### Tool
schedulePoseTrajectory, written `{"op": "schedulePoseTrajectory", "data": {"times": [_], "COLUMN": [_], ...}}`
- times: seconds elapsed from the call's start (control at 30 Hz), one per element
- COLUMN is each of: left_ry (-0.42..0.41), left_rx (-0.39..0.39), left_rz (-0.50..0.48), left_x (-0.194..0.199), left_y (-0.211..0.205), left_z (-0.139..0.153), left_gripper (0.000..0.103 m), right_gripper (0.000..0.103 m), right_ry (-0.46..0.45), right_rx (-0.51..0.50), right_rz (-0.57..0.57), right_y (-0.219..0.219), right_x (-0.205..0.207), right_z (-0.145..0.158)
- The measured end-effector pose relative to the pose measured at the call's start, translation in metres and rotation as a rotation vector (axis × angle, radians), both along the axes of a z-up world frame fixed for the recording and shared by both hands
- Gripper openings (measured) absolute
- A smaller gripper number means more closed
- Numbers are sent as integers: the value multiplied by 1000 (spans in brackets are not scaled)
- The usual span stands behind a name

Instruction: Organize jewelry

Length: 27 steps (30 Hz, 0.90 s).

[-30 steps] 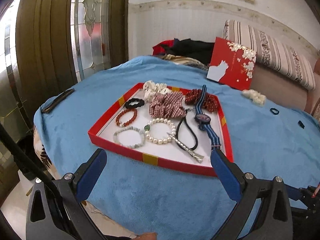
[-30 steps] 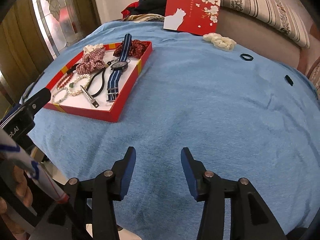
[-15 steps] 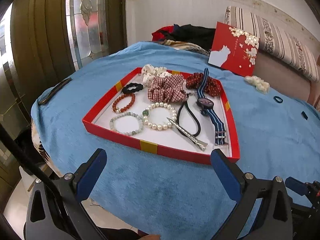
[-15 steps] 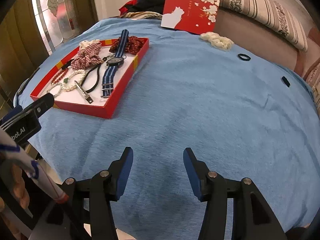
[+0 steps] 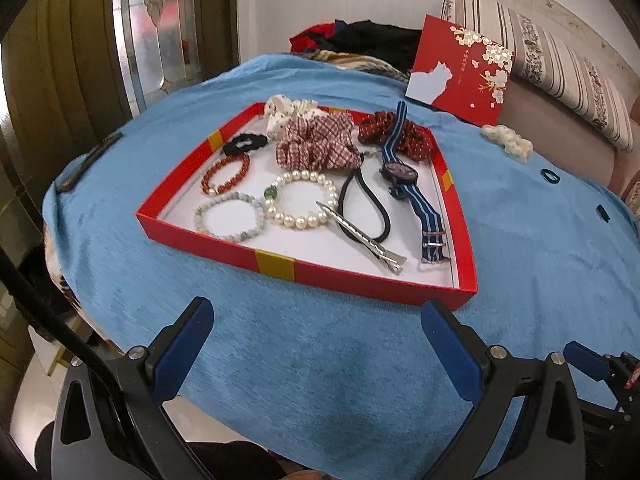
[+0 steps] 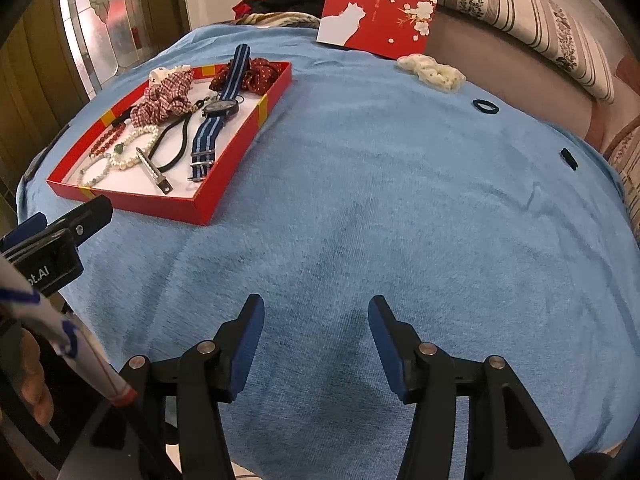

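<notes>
A red tray (image 5: 276,265) (image 6: 240,144) on the blue cloth holds a pearl bracelet (image 5: 300,198), a pale bead bracelet (image 5: 230,216), a red bead bracelet (image 5: 224,176), a metal hair clip (image 5: 362,238), a black hair tie (image 5: 366,208), a blue striped watch (image 5: 404,176) (image 6: 216,120) and scrunchies (image 5: 318,142). My left gripper (image 5: 316,320) is open and empty, just short of the tray's near rim. My right gripper (image 6: 316,316) is open and empty over bare cloth to the tray's right. A white scrunchie (image 6: 432,72), a dark ring (image 6: 485,106) and a small dark piece (image 6: 568,159) lie loose on the cloth.
A red box lid with a white cat (image 5: 460,70) (image 6: 376,8) leans at the back by a striped cushion (image 6: 540,20). Dark clothes (image 5: 368,42) lie behind the tray. A dark flat object (image 5: 88,160) lies at the cloth's left edge. A wooden door (image 5: 80,40) stands left.
My left gripper has risen and drawn back a little, so the tray sits higher and more fully in view. My right gripper has shifted slightly; its jaws have opened a bit wider.
</notes>
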State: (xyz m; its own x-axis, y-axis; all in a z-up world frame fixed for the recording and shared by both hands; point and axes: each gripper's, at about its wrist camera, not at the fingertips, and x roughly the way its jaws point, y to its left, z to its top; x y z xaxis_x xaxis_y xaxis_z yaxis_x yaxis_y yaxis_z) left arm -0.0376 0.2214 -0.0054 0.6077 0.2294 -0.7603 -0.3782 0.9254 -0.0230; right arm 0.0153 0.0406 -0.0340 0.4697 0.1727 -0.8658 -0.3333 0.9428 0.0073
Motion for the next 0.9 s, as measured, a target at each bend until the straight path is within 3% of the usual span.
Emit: {"op": "schedulePoseTrajectory", "data": {"times": [0.9], "left_ry": [51], "left_rx": [-59], "left_rz": [-16], "left_x": [7], "left_y": [5], "left_z": [-14], "left_gripper": [103], "right_gripper": [62], "right_ry": [-2], "right_rx": [-36], "right_rz": [10], "right_y": [7], "right_x": [2], "right_z": [-6]}}
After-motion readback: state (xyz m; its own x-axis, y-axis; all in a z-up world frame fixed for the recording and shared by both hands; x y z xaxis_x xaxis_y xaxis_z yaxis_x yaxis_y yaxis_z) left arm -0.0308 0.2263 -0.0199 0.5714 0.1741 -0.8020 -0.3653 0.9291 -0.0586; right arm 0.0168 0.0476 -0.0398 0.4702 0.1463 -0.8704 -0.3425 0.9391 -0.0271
